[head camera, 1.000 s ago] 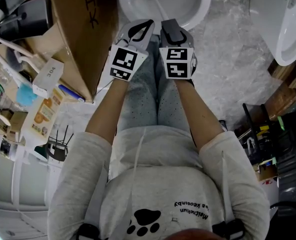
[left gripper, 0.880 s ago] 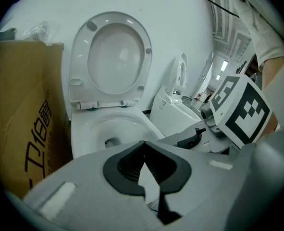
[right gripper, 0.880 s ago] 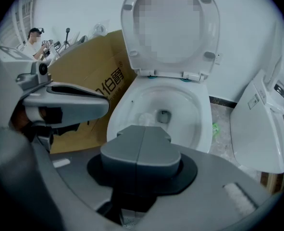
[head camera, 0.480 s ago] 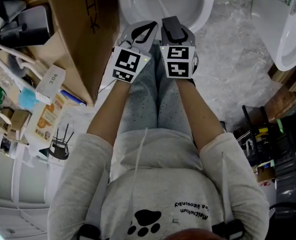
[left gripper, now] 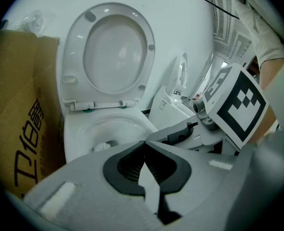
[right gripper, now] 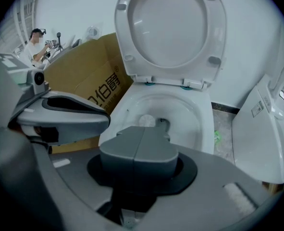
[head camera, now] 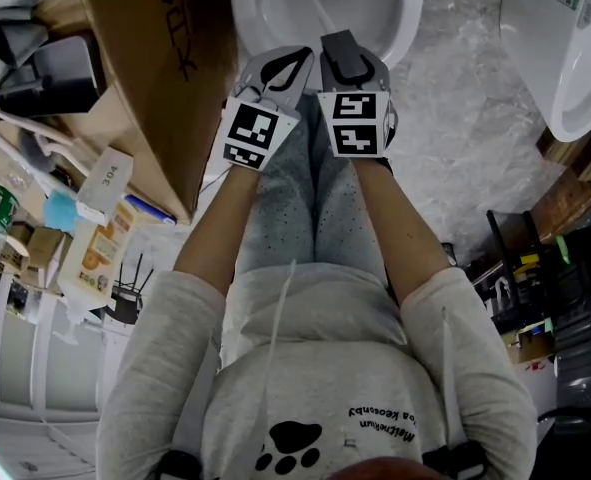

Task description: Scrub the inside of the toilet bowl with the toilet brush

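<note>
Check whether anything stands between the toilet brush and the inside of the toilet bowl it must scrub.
Nothing visible does. The seat stands raised, so the toilet bowl is open, and the toilet brush head already sits inside it. The cardboard box stands beside the bowl, clear of the path.

white toilet bowl [right gripper: 192,117]; brown cardboard box [head camera: 165,78]; grey sweatshirt [head camera: 315,363], black paw print [head camera: 293,443]

white toilet bowl [right gripper: 199,121], seat raised; white toilet brush [right gripper: 146,121] head down inside it, near the drain.
</note>
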